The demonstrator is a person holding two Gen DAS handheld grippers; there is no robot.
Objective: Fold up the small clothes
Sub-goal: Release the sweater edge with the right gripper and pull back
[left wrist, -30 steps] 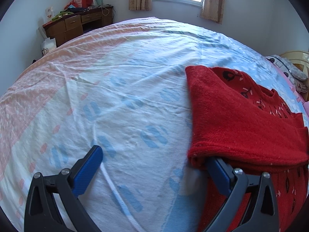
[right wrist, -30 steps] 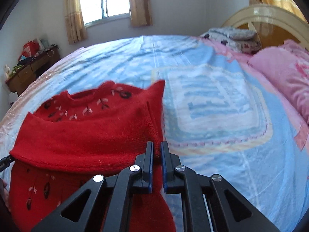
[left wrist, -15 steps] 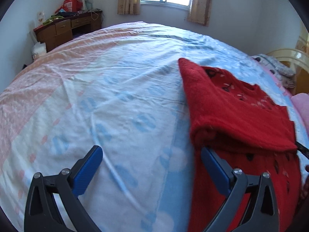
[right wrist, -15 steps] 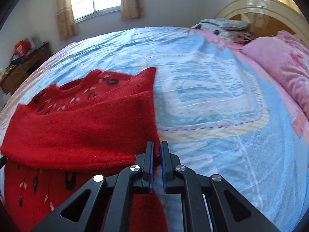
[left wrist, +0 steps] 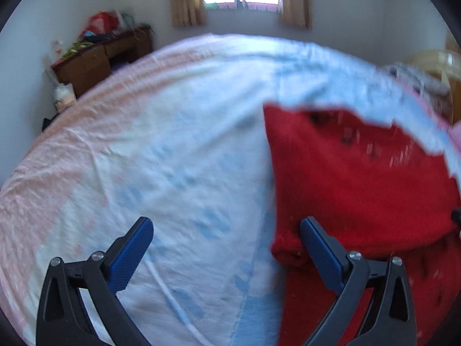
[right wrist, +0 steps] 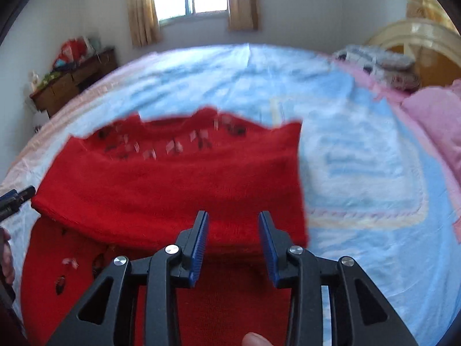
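Right wrist view: my right hand-held gripper [right wrist: 232, 226] has just been opening, letting the folded red sweater [right wrist: 178, 184] rest on the bed [right wrist: 360, 173]; my left hand-held gripper [left wrist: 227, 230] gapes empty.

Black claw [right wrist: 232, 232], blue ribbed pads [right wrist: 198, 245], seemingly silver screws

We find no text, label, brand, number or sign that we can read in either view.
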